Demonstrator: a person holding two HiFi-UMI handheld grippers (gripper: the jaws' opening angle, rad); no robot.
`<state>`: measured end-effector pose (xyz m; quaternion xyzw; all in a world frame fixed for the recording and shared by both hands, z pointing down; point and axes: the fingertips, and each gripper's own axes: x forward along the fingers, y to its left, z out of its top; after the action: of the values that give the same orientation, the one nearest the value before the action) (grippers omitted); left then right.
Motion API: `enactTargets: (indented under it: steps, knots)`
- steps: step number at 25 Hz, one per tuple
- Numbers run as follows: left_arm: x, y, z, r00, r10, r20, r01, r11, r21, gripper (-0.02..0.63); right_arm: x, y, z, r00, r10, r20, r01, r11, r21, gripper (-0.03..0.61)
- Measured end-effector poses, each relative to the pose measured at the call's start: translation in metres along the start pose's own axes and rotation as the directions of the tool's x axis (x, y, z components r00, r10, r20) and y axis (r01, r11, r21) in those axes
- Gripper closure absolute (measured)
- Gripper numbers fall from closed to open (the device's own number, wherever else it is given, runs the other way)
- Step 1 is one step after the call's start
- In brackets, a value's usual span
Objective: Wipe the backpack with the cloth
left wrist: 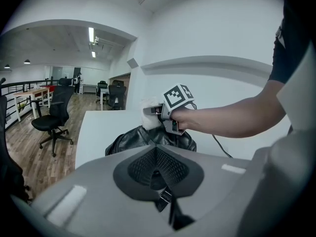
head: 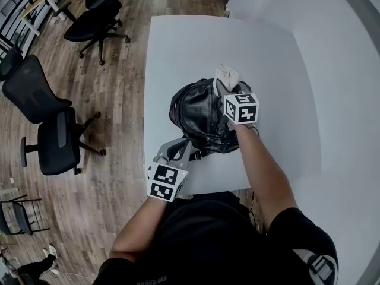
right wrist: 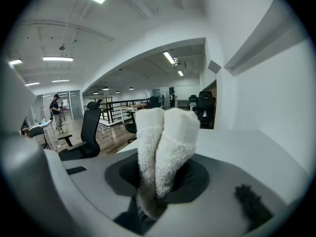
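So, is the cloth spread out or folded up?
Folded: the cloth stands doubled into two thick rolls, clamped in the right gripper, by the backpack.

blk backpack (head: 200,119), white cloth (head: 226,75) — white table (head: 178,49), brown wood floor (head: 119,183), blk chairs (head: 56,138).

A glossy black leather-look backpack (head: 202,119) lies on a smooth matt white table (head: 178,46); the white terry cloth (right wrist: 167,139) looks rough, nubbly.

The black leather backpack (head: 202,120) lay slumped near the middle of the white table (head: 178,46). Its strap, at 7 o'clock, was pinched in the left gripper (head: 178,152). The white terry cloth (head: 226,75), folded double, was at the backpack's 1 o'clock edge, clamped in the right gripper (head: 225,88).
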<state>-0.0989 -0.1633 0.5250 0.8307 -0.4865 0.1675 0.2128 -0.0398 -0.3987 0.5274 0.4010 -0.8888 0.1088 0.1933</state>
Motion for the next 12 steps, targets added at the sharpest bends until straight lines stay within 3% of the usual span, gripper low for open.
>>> enactTargets:
  steps: [12]
  knots:
    - [0.007, -0.013, 0.005, 0.999, -0.034, 0.005, 0.033, 0.999, 0.023, 0.609, -0.026, -0.028, 0.015, 0.997, -0.057, 0.043, 0.056, 0.998, 0.017, 0.471]
